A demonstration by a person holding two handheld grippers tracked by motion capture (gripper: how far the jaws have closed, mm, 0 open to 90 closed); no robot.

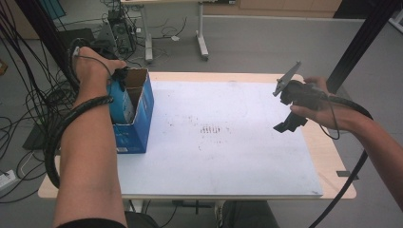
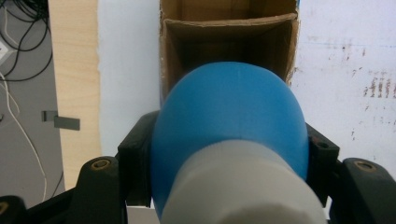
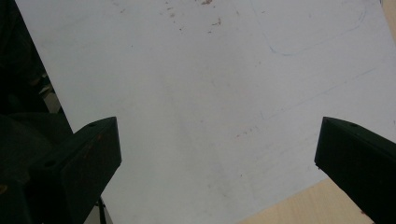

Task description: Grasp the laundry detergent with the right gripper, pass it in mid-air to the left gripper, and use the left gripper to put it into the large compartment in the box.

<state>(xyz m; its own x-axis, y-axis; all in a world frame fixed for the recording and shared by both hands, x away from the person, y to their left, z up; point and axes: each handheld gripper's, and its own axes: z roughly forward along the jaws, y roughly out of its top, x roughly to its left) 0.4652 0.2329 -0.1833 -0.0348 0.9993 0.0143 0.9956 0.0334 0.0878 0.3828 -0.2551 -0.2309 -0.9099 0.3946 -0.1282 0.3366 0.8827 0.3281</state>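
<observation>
Blue and rounded, with a grey-white neck, a plastic bottle [image 2: 233, 135] sits clamped between the jaws of the left gripper [image 1: 119, 78], its blue end poised at the open top of a blue cardboard box [image 1: 135, 118] on the left side of the table [image 1: 328, 156]. Beyond it the box's brown inside shows. Well apart, at the table's right edge, the right gripper [image 1: 287, 124] hangs above the white mat [image 1: 228, 142], jaws wide apart and holding nothing.

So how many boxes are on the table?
1. The blue cardboard box stands open-topped at the table's left edge, right under the left tongs and the blue and white object they grip. Nothing could hide another.
</observation>
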